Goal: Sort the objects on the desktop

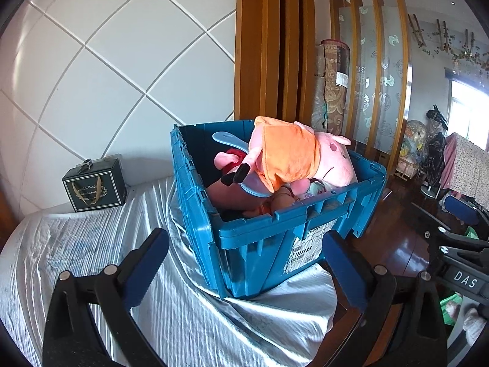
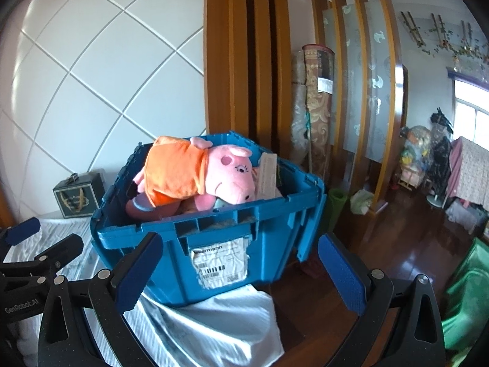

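A blue plastic crate (image 1: 262, 244) (image 2: 214, 229) stands on the corner of a table covered with a silvery cloth (image 1: 91, 244) (image 2: 214, 321). A pink plush pig in an orange dress (image 1: 293, 156) (image 2: 195, 174) lies on top of several other toys in the crate. My left gripper (image 1: 244, 266) is open and empty, just in front of the crate. My right gripper (image 2: 241, 272) is open and empty, in front of the crate's labelled side. Each gripper shows at the edge of the other's view.
A dark green gift box (image 1: 94, 185) (image 2: 78, 197) sits at the back of the table by the white tiled wall. Wooden pillars (image 1: 272, 46) and rolled carpets (image 1: 331, 85) stand behind the crate. A dark wood floor (image 2: 397, 244) lies to the right.
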`<state>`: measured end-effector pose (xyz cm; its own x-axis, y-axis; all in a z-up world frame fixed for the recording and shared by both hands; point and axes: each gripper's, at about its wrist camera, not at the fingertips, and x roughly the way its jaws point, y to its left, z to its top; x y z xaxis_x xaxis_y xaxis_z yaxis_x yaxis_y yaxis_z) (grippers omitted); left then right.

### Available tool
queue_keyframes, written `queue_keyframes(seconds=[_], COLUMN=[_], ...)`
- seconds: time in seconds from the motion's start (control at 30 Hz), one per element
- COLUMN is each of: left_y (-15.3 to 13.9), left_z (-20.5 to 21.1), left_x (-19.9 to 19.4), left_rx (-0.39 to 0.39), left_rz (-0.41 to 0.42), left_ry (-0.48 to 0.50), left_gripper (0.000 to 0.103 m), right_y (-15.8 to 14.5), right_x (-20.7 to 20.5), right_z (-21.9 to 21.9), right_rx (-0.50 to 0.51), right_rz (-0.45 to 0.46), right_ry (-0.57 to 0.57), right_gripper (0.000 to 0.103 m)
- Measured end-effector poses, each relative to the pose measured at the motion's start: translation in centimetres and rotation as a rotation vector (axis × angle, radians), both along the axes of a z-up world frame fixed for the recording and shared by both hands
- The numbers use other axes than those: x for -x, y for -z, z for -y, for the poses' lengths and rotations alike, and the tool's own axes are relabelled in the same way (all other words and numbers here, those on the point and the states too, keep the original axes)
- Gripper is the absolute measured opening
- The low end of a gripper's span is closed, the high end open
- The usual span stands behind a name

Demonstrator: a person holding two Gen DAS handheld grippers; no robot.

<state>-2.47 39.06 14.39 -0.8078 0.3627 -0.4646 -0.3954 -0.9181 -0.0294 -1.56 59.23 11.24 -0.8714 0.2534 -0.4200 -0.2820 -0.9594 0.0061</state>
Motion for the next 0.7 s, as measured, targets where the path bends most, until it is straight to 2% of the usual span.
queue_keyframes(seconds=[0.7], left_y=[-0.54], left_z=[-0.15], left_x=[0.79], left_rx=[-0.024], left_rz=[-0.025], left_ry=[0.015], left_gripper=[0.102], right_y=[0.35], right_x=[0.96], right_z=[-0.07], right_rx=[0.003], right_rz=[0.023], right_ry=[0.007], right_gripper=[0.103])
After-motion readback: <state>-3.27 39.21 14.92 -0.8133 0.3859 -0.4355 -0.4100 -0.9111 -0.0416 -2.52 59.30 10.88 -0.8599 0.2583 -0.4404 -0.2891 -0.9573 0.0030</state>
